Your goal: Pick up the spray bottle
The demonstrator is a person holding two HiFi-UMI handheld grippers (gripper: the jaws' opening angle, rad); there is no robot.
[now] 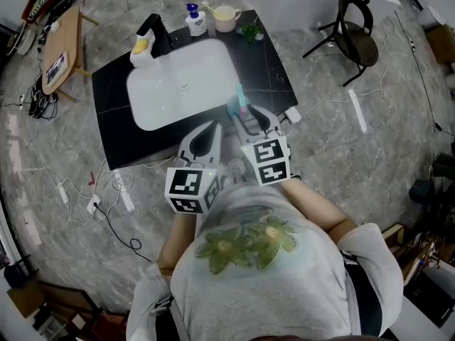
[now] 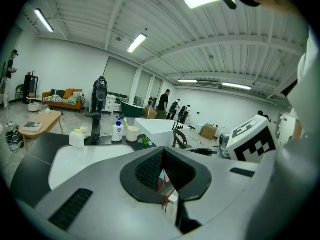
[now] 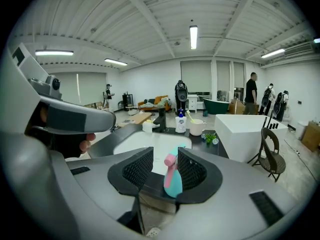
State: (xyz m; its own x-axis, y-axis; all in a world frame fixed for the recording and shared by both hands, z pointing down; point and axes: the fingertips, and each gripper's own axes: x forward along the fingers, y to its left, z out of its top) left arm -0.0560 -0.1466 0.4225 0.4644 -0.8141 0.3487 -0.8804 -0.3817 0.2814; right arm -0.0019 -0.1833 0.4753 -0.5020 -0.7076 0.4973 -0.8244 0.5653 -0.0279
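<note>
A teal spray bottle (image 1: 240, 104) with a pink head stands at the near right edge of the black counter (image 1: 117, 130), beside the white sink (image 1: 181, 94). My right gripper (image 1: 250, 116) is open around it. In the right gripper view the bottle (image 3: 173, 178) stands between the jaws of that gripper (image 3: 165, 166), close against the right pad, with a clear gap to the left pad. My left gripper (image 1: 212, 126) hovers over the counter's near edge just left of the bottle; in its own view its jaws (image 2: 163, 174) meet in a narrow V with nothing gripped.
At the counter's far edge stand a black faucet (image 1: 153, 30), a soap bottle (image 1: 195, 21), a cup (image 1: 226, 16) and a small plant (image 1: 250, 30). A chair (image 1: 355, 38) stands to the right and a wooden table (image 1: 60, 48) to the left. Cables and power strips (image 1: 92, 201) lie on the floor.
</note>
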